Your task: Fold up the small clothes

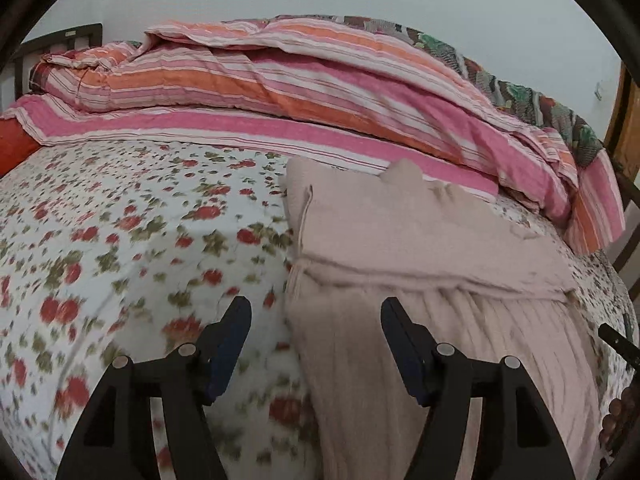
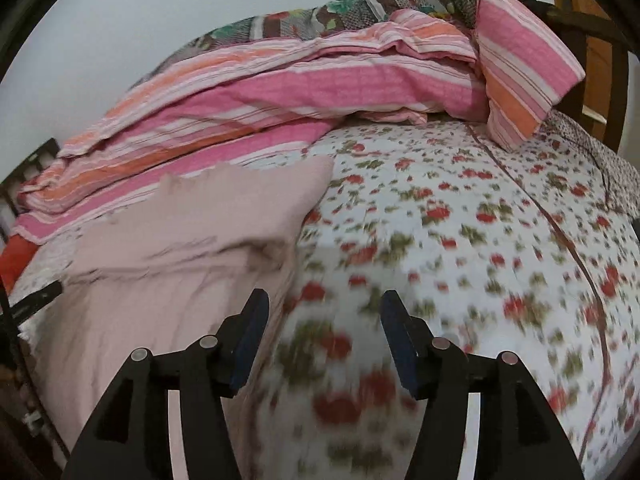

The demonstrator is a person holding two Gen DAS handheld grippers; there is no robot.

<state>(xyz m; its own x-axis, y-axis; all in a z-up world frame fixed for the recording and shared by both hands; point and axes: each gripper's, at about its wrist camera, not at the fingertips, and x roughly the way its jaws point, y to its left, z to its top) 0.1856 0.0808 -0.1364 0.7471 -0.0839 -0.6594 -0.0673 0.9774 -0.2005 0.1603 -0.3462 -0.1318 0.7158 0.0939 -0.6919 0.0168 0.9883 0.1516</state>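
- Right now my left gripper (image 1: 316, 312) stands with its black jaws apart and nothing between the pads; its left finger is over the sheet, its right finger over the cloth
- Likewise my right gripper (image 2: 324, 306) is parted and empty, its left finger at the cloth's edge, its right finger over the sheet
- Between the two lies the pale pink ribbed knit garment (image 1: 420, 248), flat on the white bedsheet printed with red flowers (image 1: 140, 220); its far half is doubled over towards me, making a crosswise folded edge
- Beyond it, a heap of pink and orange striped quilt (image 1: 280, 92) lies along the wall side, just touching the garment's far corners
- I judge one fold is laid and both tools are let go of it, so I am between folds
- Next I would take the near side edges, one in each gripper, pinching only the cloth and not the sheet under it, and carry them evenly
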